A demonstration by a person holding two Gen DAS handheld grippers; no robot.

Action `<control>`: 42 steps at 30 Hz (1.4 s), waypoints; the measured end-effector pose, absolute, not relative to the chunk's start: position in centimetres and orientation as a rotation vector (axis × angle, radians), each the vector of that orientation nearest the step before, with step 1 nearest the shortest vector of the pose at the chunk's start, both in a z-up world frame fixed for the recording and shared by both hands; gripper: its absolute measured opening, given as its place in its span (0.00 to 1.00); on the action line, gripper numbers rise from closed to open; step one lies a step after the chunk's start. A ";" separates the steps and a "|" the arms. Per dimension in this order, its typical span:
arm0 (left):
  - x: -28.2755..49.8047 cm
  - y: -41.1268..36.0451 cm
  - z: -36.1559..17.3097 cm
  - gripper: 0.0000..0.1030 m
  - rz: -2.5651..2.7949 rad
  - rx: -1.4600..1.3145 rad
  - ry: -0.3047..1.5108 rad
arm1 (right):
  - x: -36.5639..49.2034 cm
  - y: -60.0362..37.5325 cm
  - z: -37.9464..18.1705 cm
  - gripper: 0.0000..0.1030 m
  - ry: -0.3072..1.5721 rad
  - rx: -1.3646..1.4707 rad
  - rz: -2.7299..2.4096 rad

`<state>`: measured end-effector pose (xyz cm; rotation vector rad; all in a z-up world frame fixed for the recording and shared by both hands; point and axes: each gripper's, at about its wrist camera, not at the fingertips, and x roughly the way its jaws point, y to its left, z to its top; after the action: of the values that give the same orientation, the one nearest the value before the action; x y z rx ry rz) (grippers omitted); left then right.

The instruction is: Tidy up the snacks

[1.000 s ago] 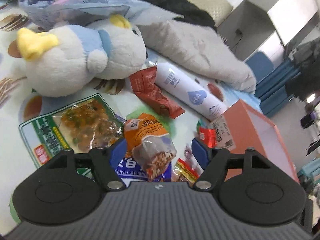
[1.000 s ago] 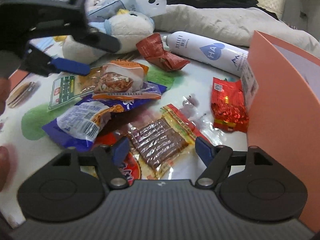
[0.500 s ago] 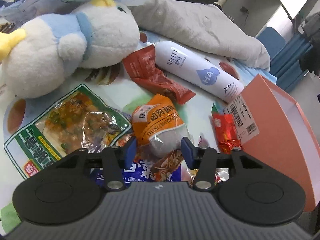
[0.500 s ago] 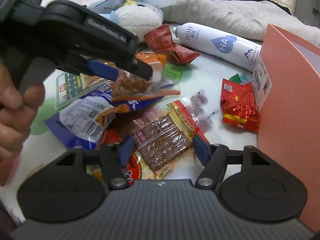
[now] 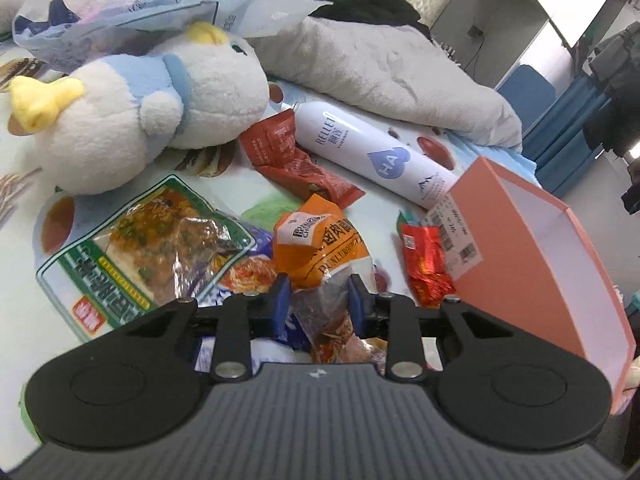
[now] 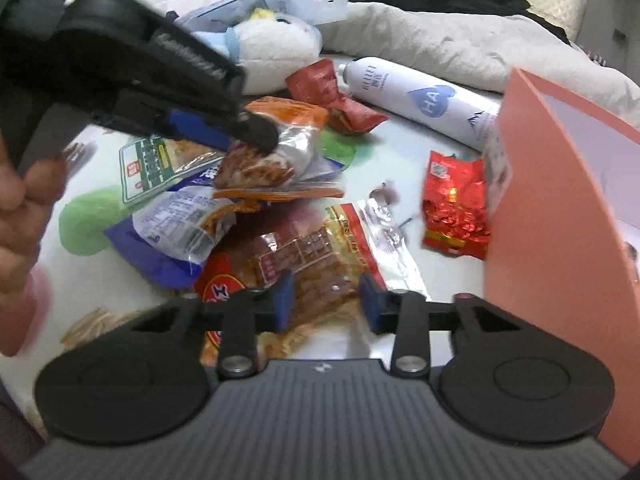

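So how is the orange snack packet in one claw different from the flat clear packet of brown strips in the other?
The orange snack packet is plump, with an orange printed top; the flat clear packet of brown strips is thin and see-through. The left gripper has just closed on the orange one, pads pressing its sides; the right gripper has just closed on the flat one. Both are sealed plastic snack packs.

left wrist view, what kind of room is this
Probably a bedroom, with the snacks spread over a bed: they lie on a printed sheet beside a plush toy, and a grey blanket and dark clothes are heaped behind.
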<state>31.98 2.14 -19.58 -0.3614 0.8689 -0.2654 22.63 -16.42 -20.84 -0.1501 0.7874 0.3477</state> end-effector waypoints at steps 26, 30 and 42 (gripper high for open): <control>18.7 1.9 -21.0 0.33 -0.221 -0.242 0.899 | 16.3 -20.2 -22.4 0.47 0.772 0.270 0.140; 19.0 2.9 -21.8 0.33 -0.216 -0.302 0.917 | 17.2 -20.4 -22.9 0.47 0.791 0.391 0.119; 19.5 3.3 -22.5 0.33 -0.225 -0.354 0.934 | 19.5 -20.5 -23.9 0.53 0.825 0.715 0.164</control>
<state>19.54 3.34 -22.55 -0.3540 0.9343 -0.2247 19.55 -20.50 -23.95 0.7150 0.8250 0.1638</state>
